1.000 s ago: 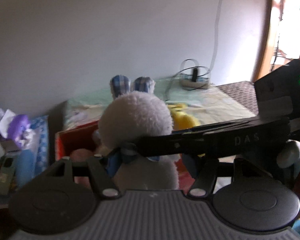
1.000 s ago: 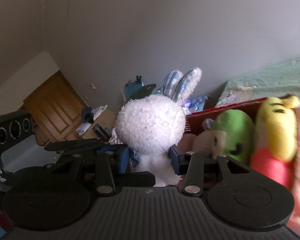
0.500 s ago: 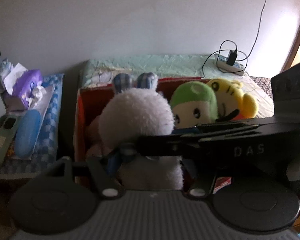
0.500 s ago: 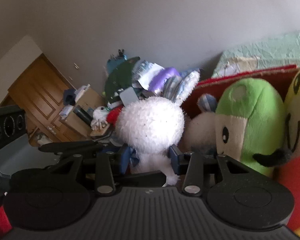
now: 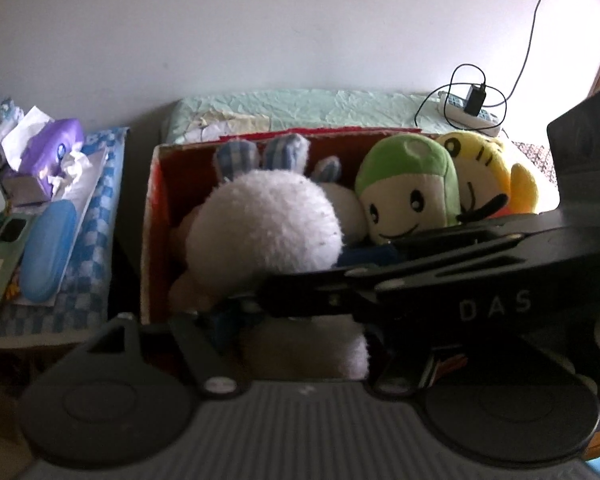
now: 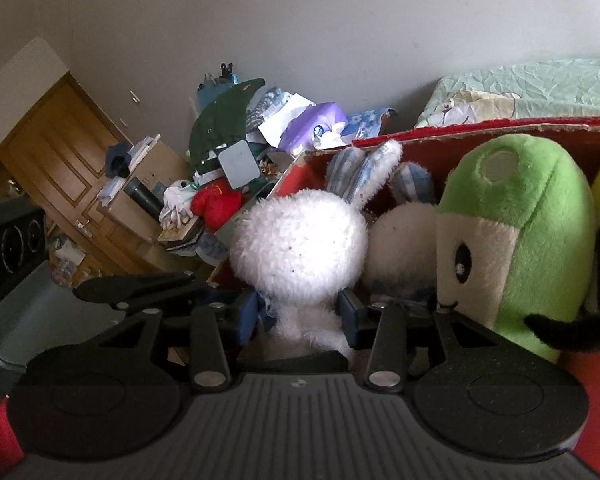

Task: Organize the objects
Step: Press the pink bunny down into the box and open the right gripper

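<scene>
Right wrist view: right gripper (image 6: pixel 300 314) clamps the white plush rabbit (image 6: pixel 300 248) at its neck, low in the red box (image 6: pixel 480 130) (green plush (image 6: pixel 532 216) at 3 o'clock). Left gripper (image 5: pixel 300 320) jaws, just opening, flank the rabbit's body; contact unclear.

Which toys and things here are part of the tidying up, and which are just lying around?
Part of the job:
- white bunny, between the right tongs
- left tongs, whose jaws have just been opening beside the bunny
- red box
- green plush and yellow plush inside it

Just lying about:
- purple tissue pack
- blue case
- power strip
- wooden door
</scene>
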Demonstrator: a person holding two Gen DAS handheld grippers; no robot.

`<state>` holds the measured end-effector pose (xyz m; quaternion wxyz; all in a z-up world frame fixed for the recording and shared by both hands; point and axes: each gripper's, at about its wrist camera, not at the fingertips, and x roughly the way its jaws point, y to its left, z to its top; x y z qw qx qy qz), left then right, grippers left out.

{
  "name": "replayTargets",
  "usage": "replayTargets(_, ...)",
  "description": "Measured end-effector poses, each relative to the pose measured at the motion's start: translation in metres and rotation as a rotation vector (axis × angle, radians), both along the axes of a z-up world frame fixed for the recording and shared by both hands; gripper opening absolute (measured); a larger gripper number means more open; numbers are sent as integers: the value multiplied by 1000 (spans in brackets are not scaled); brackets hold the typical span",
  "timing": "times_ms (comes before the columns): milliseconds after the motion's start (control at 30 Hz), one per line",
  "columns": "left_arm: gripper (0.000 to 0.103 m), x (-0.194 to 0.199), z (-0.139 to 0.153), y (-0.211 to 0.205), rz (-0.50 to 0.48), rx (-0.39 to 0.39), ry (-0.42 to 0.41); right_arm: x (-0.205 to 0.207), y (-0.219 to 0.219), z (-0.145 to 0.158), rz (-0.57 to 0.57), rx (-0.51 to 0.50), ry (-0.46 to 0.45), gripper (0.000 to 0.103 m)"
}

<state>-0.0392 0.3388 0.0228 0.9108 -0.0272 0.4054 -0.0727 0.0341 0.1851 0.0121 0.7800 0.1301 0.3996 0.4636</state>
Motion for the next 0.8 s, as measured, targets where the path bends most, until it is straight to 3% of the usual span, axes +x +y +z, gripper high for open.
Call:
replayTargets(233, 71, -3, 8, 5, 17, 0, 5, -3, -23, 9, -53, 54, 34, 50)
replayTargets(300, 71, -6, 12, 5, 34, 10, -2, -4, -30, 12, -99, 67, 26, 47)
replayTargets(367, 71, -9, 15, 4, 48, 13, -8, -1, -31, 13, -126, 88, 35, 35)
replayTargets(667, 73, 6, 13, -3, 142, 52, 77, 2, -22, 6, -185, 26, 57, 29)
replayTargets(800, 77, 8, 12, -8, 170, 70, 93, -4, -19, 4, -197, -11, 26, 29)
